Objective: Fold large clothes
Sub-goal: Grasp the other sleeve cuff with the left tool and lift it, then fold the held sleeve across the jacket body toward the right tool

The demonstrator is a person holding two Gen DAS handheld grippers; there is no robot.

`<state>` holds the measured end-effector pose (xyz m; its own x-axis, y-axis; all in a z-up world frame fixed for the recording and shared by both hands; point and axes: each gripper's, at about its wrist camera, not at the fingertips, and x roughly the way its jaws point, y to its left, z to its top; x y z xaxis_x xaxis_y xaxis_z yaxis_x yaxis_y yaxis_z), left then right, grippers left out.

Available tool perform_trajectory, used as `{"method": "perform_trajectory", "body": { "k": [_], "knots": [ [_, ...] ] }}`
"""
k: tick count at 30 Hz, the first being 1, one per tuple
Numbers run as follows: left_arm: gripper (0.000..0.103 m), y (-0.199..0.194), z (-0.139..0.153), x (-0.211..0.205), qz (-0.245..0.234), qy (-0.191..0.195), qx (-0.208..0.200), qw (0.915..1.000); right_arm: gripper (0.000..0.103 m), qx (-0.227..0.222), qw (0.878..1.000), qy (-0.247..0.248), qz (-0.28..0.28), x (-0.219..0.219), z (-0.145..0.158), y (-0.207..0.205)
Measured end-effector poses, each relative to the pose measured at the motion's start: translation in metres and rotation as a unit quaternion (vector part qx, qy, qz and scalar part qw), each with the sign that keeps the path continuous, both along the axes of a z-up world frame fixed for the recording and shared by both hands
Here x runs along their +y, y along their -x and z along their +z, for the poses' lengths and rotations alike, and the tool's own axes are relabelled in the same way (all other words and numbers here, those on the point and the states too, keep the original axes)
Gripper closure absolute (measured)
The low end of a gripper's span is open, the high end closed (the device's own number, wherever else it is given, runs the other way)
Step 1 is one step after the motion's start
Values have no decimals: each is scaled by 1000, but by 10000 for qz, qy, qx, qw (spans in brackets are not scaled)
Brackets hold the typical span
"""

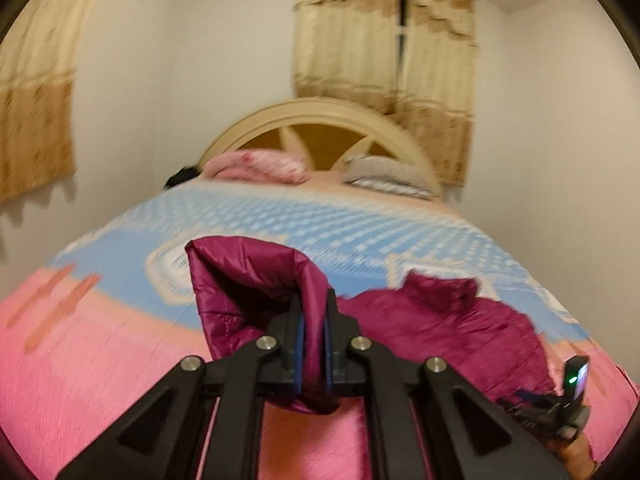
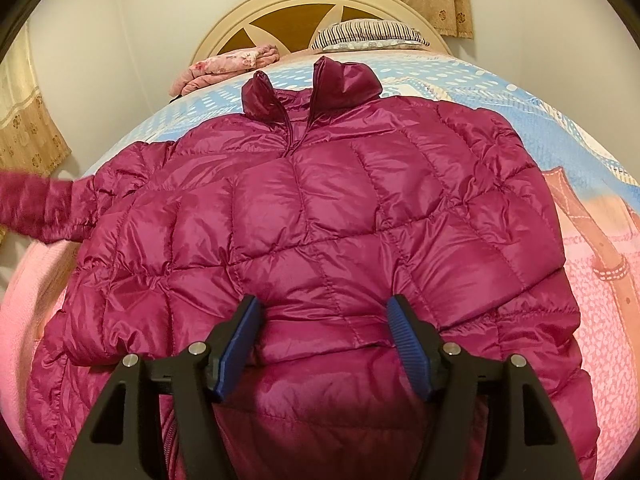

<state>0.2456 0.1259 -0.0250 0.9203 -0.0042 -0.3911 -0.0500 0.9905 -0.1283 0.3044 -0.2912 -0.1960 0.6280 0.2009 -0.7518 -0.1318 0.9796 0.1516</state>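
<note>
A magenta quilted puffer jacket (image 2: 320, 200) lies front up on the bed, collar (image 2: 344, 80) toward the headboard. My left gripper (image 1: 314, 300) is shut on the jacket's sleeve (image 1: 248, 280) and holds it up off the bedspread, with the cuff end hanging below the jaws. In the right wrist view that sleeve (image 2: 40, 208) stretches off the left edge, blurred. My right gripper (image 2: 322, 308) is open, its blue pads (image 2: 404, 344) wide apart over the jacket's lower front, with puffy fabric bulging between them.
The bed has a blue and pink bedspread (image 2: 592, 240) and a cream arched headboard (image 2: 312, 4). A folded pink blanket (image 2: 224, 64) and a striped pillow (image 2: 368, 34) lie at the head. Beige curtains (image 1: 384, 40) hang behind, and white walls stand close on both sides.
</note>
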Motion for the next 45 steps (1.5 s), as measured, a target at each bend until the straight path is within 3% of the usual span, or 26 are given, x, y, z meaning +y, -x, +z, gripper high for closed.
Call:
{"method": "perform_trajectory", "body": {
  "k": [7,13,22,34,45],
  "knots": [
    [95,-18,19,-67,-657,-358,-196,9970,33,-18,9996,-271,-17,-6,1,2],
    [95,-21,21,-92,-971,-447,-145,9942,31,-28,9984,-571,-35,-14,0,3],
    [95,-33,21,-141,-1411,-662,-46,9878,29,-16,9991,-425,-15,-11,1,3],
    [95,-51,-15,-204,-2135,-807,422,9727,28,-19,9989,-474,-26,-13,2,3],
    [95,-70,-58,-242,-2541,-640,993,9600,27,-28,9986,-521,-36,-13,2,2]
  ]
}}
